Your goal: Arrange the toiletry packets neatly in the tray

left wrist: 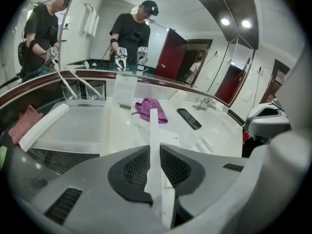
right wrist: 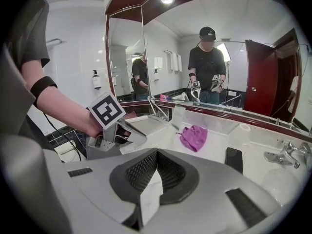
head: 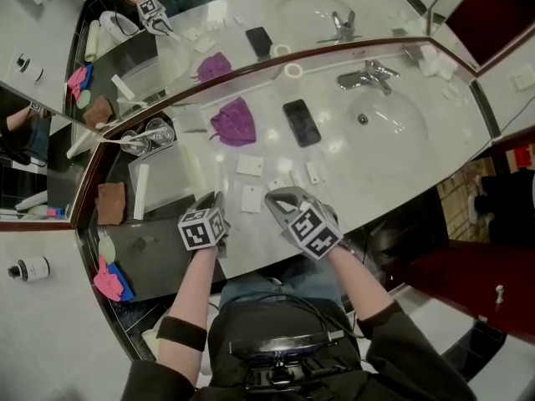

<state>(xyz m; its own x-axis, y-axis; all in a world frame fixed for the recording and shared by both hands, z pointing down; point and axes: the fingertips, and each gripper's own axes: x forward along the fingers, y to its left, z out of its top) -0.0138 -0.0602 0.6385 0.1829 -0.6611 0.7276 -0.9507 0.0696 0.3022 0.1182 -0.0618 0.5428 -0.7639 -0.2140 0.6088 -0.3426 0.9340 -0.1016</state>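
Note:
My left gripper (left wrist: 155, 152) is shut on a thin white toiletry packet (left wrist: 153, 130), which stands edge-on and sticks out forward between the pads. My right gripper (right wrist: 152, 179) is shut on a small white packet (right wrist: 150, 196). Both grippers hover over the counter's near edge, left gripper (head: 211, 205) beside right gripper (head: 280, 200). Loose white packets (head: 250, 165) (head: 252, 198) (head: 313, 172) lie on the marble just ahead. To the left sits the clear tray (head: 167, 192), with a long white packet (head: 140, 190) at its left side. In the left gripper view the tray (left wrist: 73, 130) lies ahead and left.
A purple cloth (head: 234, 122) and a black phone (head: 302, 122) lie mid-counter, before the mirror. The sink (head: 380, 115) with its tap (head: 368, 78) is to the right. Two glasses (head: 149, 136) stand behind the tray, and a brown cloth (head: 110, 203) lies left of it.

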